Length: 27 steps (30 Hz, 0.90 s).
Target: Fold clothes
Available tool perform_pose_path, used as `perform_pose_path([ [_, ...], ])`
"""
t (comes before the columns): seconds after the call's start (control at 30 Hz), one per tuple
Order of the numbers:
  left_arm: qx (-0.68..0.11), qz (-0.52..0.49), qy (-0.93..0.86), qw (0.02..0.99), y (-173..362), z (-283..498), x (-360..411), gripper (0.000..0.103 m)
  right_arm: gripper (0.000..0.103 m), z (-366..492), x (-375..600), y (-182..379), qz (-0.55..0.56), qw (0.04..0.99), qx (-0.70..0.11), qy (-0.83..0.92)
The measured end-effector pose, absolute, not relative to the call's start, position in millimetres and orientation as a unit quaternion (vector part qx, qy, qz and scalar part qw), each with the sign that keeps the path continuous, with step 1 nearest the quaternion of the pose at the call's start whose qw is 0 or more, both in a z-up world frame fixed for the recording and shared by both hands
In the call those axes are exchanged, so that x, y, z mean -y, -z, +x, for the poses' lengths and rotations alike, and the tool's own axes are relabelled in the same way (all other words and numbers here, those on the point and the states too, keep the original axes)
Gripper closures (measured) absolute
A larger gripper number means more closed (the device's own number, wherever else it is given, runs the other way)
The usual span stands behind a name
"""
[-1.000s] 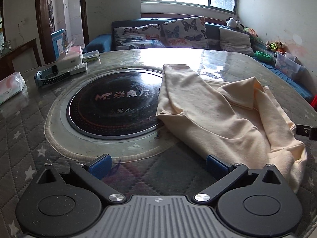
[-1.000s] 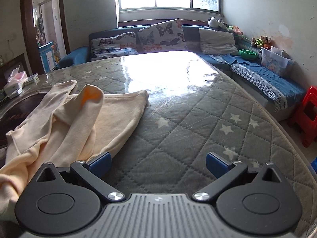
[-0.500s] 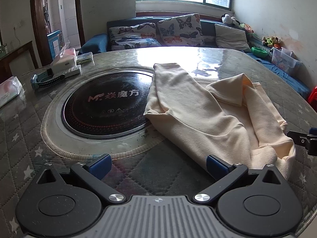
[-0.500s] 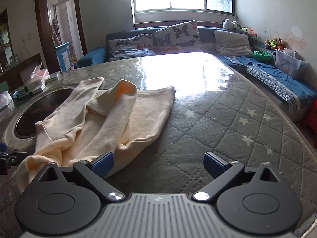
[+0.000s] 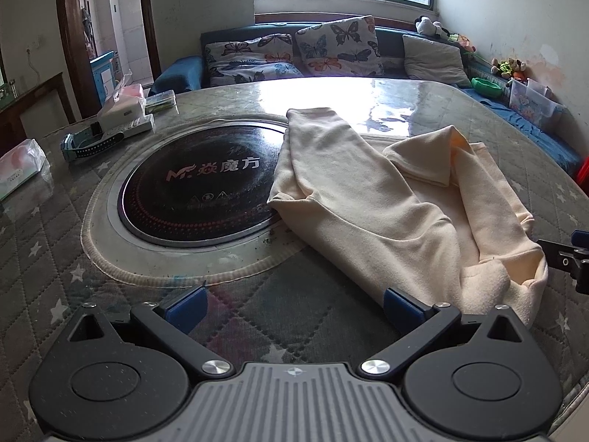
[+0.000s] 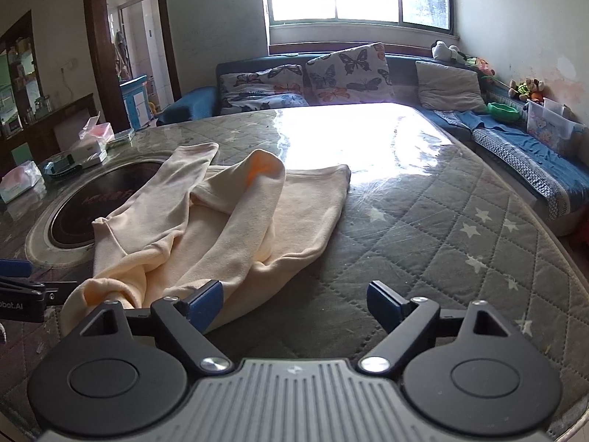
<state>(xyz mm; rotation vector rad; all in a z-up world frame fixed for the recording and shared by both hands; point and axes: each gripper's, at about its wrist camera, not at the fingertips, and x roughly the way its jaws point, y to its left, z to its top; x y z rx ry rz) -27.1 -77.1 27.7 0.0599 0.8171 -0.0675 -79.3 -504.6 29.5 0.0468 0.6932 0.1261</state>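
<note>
Garment: cream-coloured garment (image 5: pixel 375 206) lies crumpled on the quilted, star-patterned tabletop (image 5: pixel 59 243), ahead and to the right of the left gripper (image 5: pixel 292 304) and ahead and to the left of the right gripper (image 6: pixel 294 304).
Change since earlier frames: in the right wrist view more of the garment shows than a second ago, with its bunched near end (image 6: pixel 110 287) now in view just beyond the right gripper's left finger; in the left wrist view the garment sits slightly farther ahead, and more of the right gripper (image 5: pixel 567 258) shows at the right edge.
Garment extent: far sleeve end overlaps the rim of the round black cooktop (image 5: pixel 198 180) inset in the tabletop; one folded part stands up in a peak (image 6: pixel 263 165).
Writing, cooktop: logo reading "Mr." followed by Chinese characters, with small warning symbols beneath.
Writing, left gripper body: partial text "bot.AI" in the right wrist view (image 6: pixel 14 304).
Other labels: print on the tissue pack (image 5: pixel 20 167) is too small to read.
Left gripper state: jaws spread wide, nothing held; right blue pad (image 5: pixel 403 307) just beside the garment's near edge; contact cannot be confirmed.
Right gripper state: jaws spread wide, nothing held; left blue pad (image 6: pixel 204 302) over the garment's near hem.
Pose: both grippers low over the tabletop's near edge, pointing toward the sofa (image 6: pixel 331 73) and window.
</note>
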Motion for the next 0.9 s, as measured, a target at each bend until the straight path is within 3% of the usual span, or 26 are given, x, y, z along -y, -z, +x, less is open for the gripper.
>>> perform_pose_path([
  [0.5, -0.383, 0.034, 0.038, 0.923, -34, -18, 70, 0.000, 0.022, -72, 502, -42, 0.010, 0.942, -0.325, -0.078],
  [0.9, -0.370, 0.052, 0.057, 0.926, -42, 13, 84, 0.000, 0.036, -23, 495, -46, -0.020, 0.941, -0.324, -0.100],
])
